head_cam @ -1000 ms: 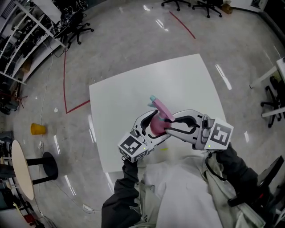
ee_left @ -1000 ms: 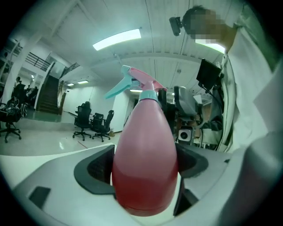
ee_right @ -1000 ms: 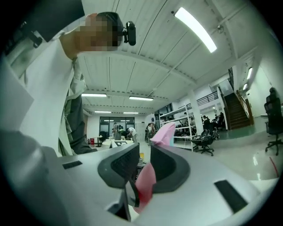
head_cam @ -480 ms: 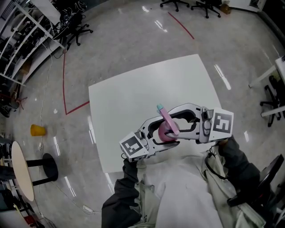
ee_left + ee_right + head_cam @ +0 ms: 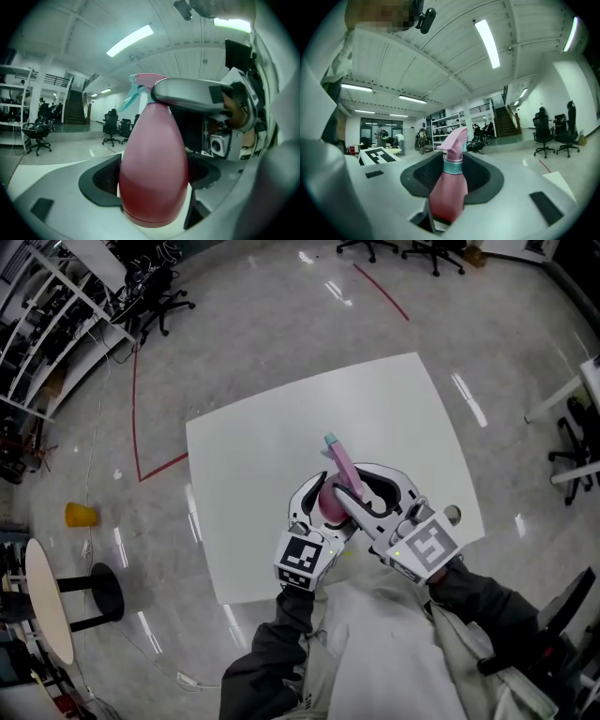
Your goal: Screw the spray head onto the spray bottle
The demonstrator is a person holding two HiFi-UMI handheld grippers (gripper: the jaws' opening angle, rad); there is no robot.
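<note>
The pink spray bottle (image 5: pixel 330 501) is held above the white table (image 5: pixel 253 446), with its pink spray head (image 5: pixel 341 463) and teal nozzle pointing away from me. My left gripper (image 5: pixel 323 504) is shut on the bottle's round body (image 5: pixel 152 164), one pad on each side. My right gripper (image 5: pixel 354 487) reaches in from the lower right and brackets the neck. In the right gripper view the teal collar (image 5: pixel 452 166) sits between the black pads (image 5: pixel 423 174). Those jaws have just been closing around it and still stand slightly apart from it.
The table's near edge lies just under my hands. Office chairs (image 5: pixel 155 296) and shelving stand at the far left. A yellow object (image 5: pixel 80 512) and a round stool (image 5: pixel 103 592) are on the floor at the left. Red tape (image 5: pixel 141 409) marks the floor.
The right gripper swung from the bottle's right side round to the lower right; its jaws opened wide, then narrowed around the neck. The left gripper and bottle shifted slightly, the nozzle pointing farther away.
</note>
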